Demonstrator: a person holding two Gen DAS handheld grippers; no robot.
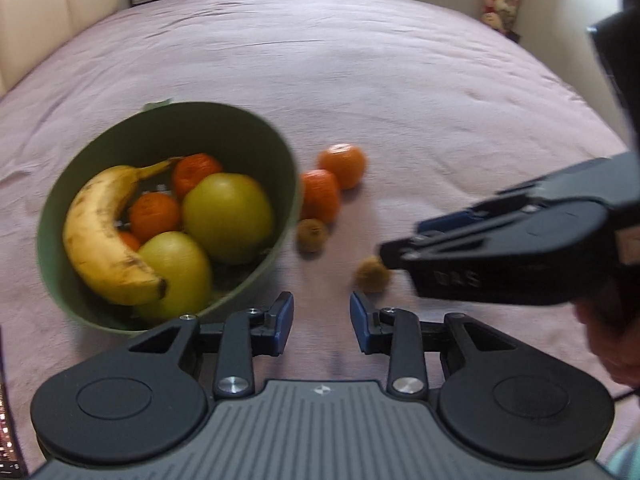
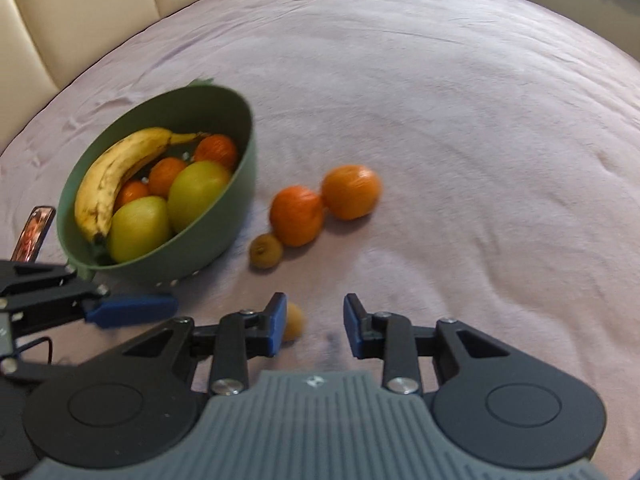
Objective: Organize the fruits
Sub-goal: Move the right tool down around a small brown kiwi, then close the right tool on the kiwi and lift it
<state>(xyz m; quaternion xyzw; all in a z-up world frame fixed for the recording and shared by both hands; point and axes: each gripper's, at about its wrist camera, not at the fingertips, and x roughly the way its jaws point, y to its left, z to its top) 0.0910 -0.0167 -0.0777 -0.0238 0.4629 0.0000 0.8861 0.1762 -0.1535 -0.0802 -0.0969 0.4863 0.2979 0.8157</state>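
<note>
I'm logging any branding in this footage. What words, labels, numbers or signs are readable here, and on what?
"DAS" or similar: embossed letters on the side of the right claw, too blurred to be sure.
Small white emblem on each claw's grey ribbed base: a symbol, no letters.
Phone screen: unreadable.

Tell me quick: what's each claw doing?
Left gripper: jaws open, holding nothing.
Right gripper: jaws open, nothing gripped; small brown fruit beside one jaw.
</note>
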